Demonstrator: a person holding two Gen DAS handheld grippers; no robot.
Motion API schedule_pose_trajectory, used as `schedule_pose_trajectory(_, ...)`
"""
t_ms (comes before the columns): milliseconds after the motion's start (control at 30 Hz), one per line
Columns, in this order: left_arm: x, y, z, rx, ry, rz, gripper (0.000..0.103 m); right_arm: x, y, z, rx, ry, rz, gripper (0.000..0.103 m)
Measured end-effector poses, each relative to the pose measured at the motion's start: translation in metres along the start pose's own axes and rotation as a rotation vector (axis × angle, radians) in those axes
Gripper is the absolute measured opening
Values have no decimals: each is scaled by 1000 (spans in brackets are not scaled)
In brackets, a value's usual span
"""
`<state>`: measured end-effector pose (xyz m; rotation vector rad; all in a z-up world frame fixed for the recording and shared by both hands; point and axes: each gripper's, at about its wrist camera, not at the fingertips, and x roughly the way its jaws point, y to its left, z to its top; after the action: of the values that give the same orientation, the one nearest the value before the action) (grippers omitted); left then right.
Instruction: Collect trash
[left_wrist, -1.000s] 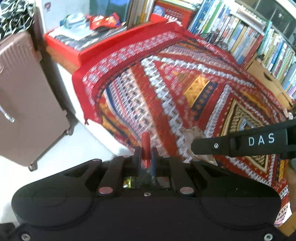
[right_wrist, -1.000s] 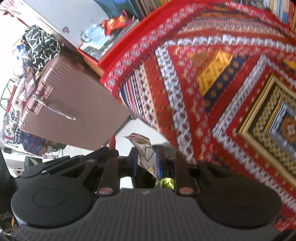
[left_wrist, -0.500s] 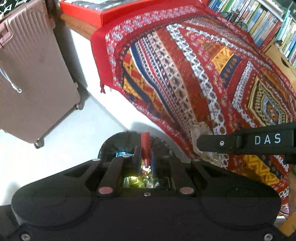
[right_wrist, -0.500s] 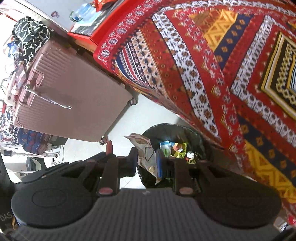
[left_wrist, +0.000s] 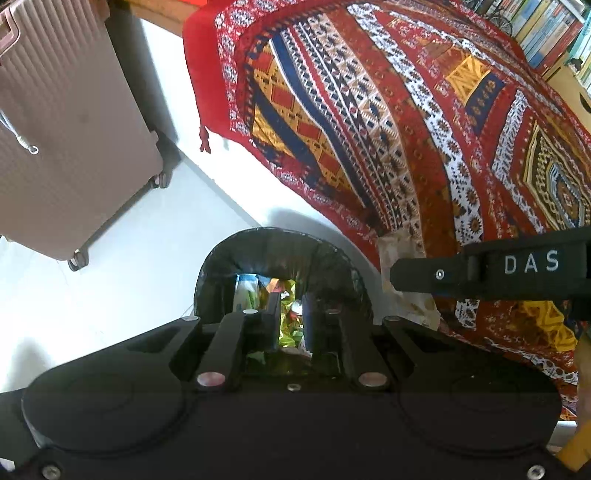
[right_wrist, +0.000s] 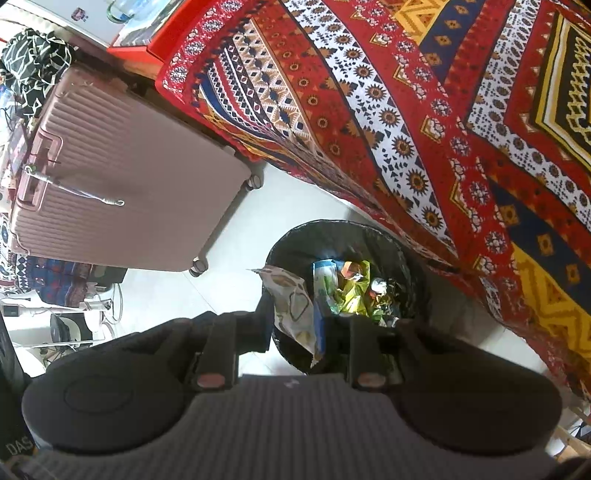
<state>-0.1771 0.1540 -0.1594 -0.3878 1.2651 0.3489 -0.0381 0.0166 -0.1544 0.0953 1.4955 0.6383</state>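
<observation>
While right tool clamps a crumpled wrapper above the black-lined trash bin on the floor, left tool hangs over it, fingers slightly apart, empty. "DAS" printed on right tool's side.

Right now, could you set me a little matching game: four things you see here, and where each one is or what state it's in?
Things:
1. beige wrapper
2. bin
3. suitcase
4. left gripper

States:
a. open, nothing between its fingers
b. standing on wheels on the pale floor
c. pinched in the right gripper
d. lined in black, holding colourful wrappers

Pairs: 1-c, 2-d, 3-b, 4-a
</observation>
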Motion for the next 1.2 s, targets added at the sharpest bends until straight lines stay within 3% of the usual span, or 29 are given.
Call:
schedule_pose_trajectory(333, 10, 5, 0, -21, 23, 8, 16, 12, 0, 6, 10, 10, -11, 34)
schedule_pose_trajectory(533, 10, 6, -2, -24, 29, 8, 37, 14, -3, 5, 9, 18, -17, 44)
schedule_pose_trajectory(667, 11, 6, -2, -25, 33, 8, 42, 17, -3, 4, 6, 22, -19, 54)
schedule_pose_trajectory(800, 12, 6, -3, -32, 39, 10, 48, 17, -4, 4, 12, 21, -22, 55)
schedule_pose_trajectory(1200, 13, 5, -5, -32, 37, 27, 51, 12, -9, 1, 26, 12, -30, 57)
